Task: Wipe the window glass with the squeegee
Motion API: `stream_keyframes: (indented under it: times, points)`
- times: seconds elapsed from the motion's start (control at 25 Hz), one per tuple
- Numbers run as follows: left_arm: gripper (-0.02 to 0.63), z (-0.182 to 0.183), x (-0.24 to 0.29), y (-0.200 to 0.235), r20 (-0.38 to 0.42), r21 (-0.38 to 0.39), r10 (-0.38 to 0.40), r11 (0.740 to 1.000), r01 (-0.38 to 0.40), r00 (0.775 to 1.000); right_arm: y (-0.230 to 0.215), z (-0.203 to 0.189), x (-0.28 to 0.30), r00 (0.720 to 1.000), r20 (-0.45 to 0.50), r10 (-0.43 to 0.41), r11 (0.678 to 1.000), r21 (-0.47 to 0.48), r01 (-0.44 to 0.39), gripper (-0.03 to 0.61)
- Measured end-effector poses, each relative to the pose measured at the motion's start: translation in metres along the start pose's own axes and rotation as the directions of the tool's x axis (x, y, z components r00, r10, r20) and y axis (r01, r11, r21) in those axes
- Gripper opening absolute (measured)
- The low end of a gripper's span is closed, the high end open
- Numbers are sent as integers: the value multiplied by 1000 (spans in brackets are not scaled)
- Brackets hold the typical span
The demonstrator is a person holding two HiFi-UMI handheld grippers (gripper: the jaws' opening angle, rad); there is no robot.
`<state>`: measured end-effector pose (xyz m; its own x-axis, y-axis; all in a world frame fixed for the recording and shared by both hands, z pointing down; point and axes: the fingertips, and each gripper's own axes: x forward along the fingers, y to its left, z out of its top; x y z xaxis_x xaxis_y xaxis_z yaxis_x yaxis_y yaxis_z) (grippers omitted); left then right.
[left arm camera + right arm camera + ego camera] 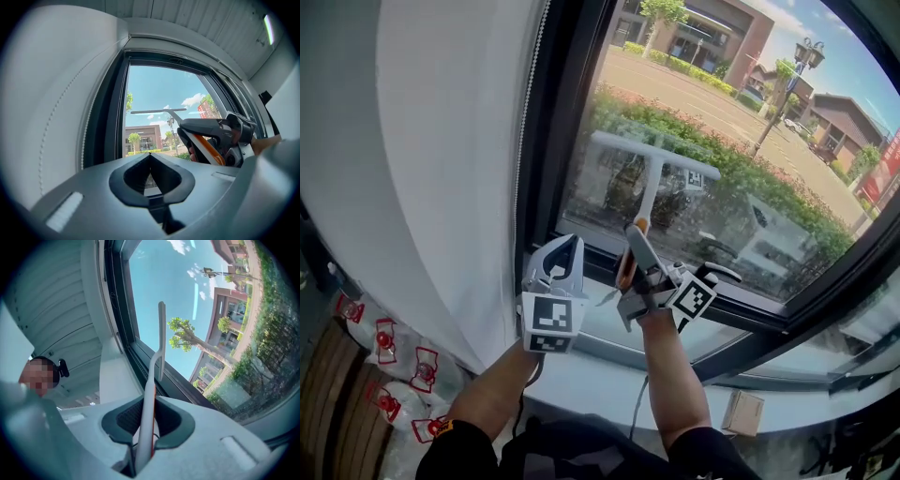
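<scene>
The squeegee has a white T-shaped blade (649, 154) lying against the window glass (722, 112), and a white and orange handle (628, 258) running down from it. My right gripper (635, 264) is shut on that handle; in the right gripper view the handle (148, 413) passes between the jaws and the blade (161, 336) stands on edge against the pane. My left gripper (571, 244) hovers just left of it over the sill, shut on nothing. In the left gripper view its tips (150, 156) meet, with the blade (157, 111) and right gripper (220, 136) ahead.
A white roller blind (441, 141) with a bead chain (527, 112) hangs left of the dark window frame (558, 131). The pale sill (600, 337) runs under the grippers. Printed bags (389, 347) lie at lower left, and a small cardboard box (742, 412) lies at lower right.
</scene>
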<state>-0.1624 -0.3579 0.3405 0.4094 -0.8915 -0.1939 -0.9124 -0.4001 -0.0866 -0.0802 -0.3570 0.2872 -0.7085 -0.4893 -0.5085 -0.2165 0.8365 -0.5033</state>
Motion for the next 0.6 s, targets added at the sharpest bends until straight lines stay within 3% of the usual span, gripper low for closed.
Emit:
stream_keyframes:
  times: [0.32,0.6]
  points:
    - [18,69,35,-35,92,48,-32,998,28,995,37,120,-11,995,77,65,991,-118,-56,47]
    - [18,123,58,-67,192,85,-63,995,47,979,63,188,-13,989,91,115,978,-185,-97,46]
